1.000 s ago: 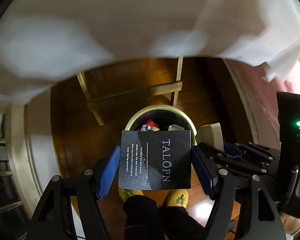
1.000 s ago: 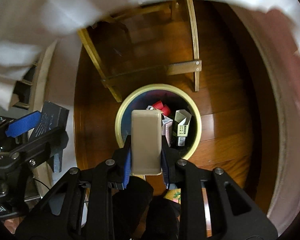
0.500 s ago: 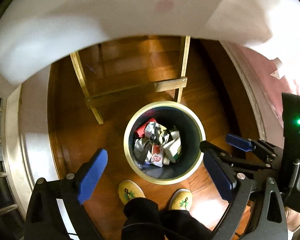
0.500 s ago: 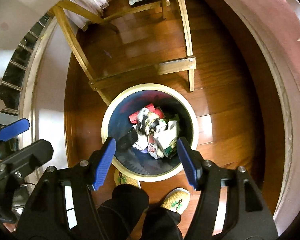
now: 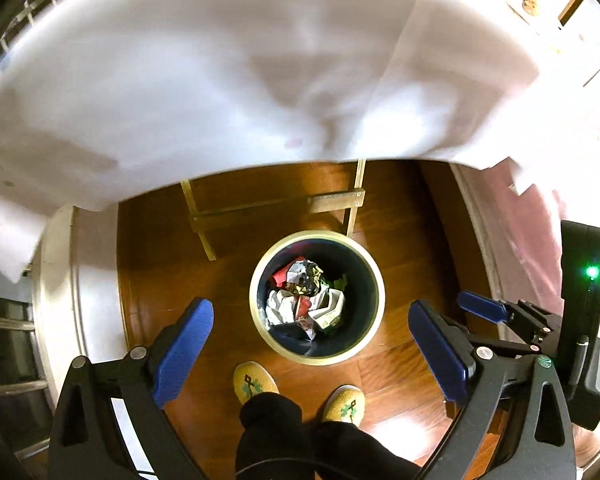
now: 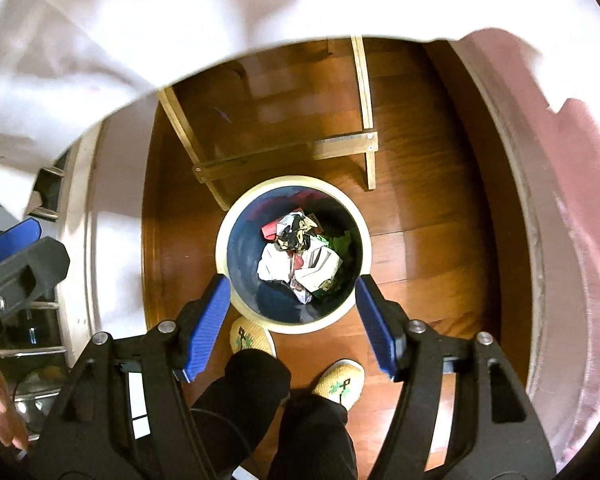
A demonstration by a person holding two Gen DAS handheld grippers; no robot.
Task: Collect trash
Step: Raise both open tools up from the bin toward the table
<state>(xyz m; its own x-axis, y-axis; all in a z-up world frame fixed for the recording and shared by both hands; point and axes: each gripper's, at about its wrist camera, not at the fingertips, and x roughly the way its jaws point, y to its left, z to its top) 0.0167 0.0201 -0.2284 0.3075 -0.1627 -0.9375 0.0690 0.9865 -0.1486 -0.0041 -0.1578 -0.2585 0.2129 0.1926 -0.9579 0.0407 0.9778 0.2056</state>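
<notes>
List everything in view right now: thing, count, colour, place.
trash bin: 1, dark inside with cream rim, on the floor just ahead of the feet
crumpled trash: a pile, white, red, black, green, inside the bin
white cloth: 1, hangs across the top of both views
wooden frame: 1, light wood, on the floor behind the bin
floor: brown wood
slippers: 2, yellow, below the bin
trouser legs: 2, black, bottom centre
left hand-held gripper: black, blue pads, open, empty
right hand-held gripper: black, blue pads, open, empty
</notes>
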